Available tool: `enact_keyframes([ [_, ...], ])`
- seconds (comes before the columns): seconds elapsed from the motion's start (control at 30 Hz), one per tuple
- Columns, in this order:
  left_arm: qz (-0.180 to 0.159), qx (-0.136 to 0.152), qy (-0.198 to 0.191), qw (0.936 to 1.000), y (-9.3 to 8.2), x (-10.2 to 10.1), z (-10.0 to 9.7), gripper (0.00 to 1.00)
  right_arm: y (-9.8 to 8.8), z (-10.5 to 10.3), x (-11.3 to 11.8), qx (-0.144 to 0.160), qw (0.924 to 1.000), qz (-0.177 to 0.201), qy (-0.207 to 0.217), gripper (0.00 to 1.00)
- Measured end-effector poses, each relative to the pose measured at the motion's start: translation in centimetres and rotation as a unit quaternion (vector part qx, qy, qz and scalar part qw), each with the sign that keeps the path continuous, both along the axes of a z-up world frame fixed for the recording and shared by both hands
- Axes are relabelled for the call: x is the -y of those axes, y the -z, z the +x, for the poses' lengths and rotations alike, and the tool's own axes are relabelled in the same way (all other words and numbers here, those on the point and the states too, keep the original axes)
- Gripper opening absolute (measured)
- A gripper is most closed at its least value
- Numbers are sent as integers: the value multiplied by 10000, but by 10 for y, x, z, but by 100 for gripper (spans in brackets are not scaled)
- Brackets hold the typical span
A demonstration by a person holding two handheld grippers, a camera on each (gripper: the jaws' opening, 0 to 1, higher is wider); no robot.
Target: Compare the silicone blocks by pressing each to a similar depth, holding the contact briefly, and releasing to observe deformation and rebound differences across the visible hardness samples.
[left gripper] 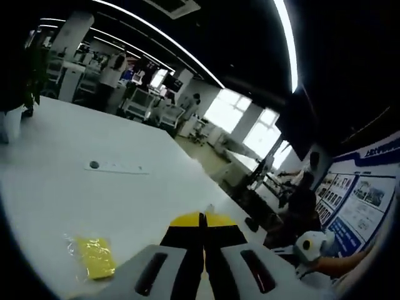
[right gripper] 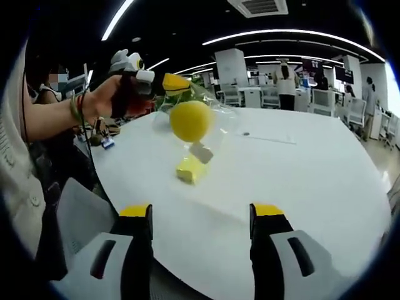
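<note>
My left gripper (left gripper: 201, 219) is shut, its yellow tips pressed together above the white table (left gripper: 56, 187). The right gripper view shows it (right gripper: 175, 83) in a person's hand (right gripper: 103, 99), pinching the top of a clear plastic bag (right gripper: 215, 115). A yellow ball (right gripper: 190, 120) hangs in that bag above the table (right gripper: 300, 181). A small grey tag (right gripper: 201, 152) dangles just under the ball. Below it a yellow block (right gripper: 190, 169) lies on the table; it is also in the left gripper view, in its wrapper (left gripper: 95, 256). My right gripper (right gripper: 202, 210) is open, low and short of the block.
A flat white strip with a dark round spot (left gripper: 116, 167) (right gripper: 269, 137) lies further out on the table. Desks, chairs and people stand beyond the far edge (right gripper: 281, 87). A poster board (left gripper: 365, 200) stands at the right. A person sits beside the table (right gripper: 56, 87).
</note>
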State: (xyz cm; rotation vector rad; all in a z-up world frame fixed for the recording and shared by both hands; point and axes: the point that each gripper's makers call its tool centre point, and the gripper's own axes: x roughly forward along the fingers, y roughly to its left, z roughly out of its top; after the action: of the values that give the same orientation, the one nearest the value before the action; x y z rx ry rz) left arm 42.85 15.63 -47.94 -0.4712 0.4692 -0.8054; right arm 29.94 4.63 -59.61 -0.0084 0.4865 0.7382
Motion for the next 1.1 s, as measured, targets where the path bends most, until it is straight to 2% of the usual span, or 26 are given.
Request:
enact_keyframes([
  [0.2,-1,80,-19,10000,-6,-5,4,0,-9,10,-6,52,9998,-27,-196,61],
  [0.3,-6,101,28,9999,-9,-7,5,0,-18,20,-10,149,9992,-91,-369,63],
  [0.4,-29,92,48,9999,-9,-8,6,0,-29,29,-16,193,9982,22,-572,66],
  [0.6,-2,115,116,9999,-8,-10,7,0,-45,55,-23,460,9938,-244,-982,68],
  [0.77,-27,107,105,9999,-9,-14,10,0,-69,82,-38,761,9855,-490,-1433,70],
  [1.0,-39,111,196,9997,-12,-13,12,0,-80,112,-61,916,9739,-735,-1941,70],
  [1.1,-37,109,215,9997,-12,-14,15,0,-83,124,-78,951,9662,-790,-2262,70],
])
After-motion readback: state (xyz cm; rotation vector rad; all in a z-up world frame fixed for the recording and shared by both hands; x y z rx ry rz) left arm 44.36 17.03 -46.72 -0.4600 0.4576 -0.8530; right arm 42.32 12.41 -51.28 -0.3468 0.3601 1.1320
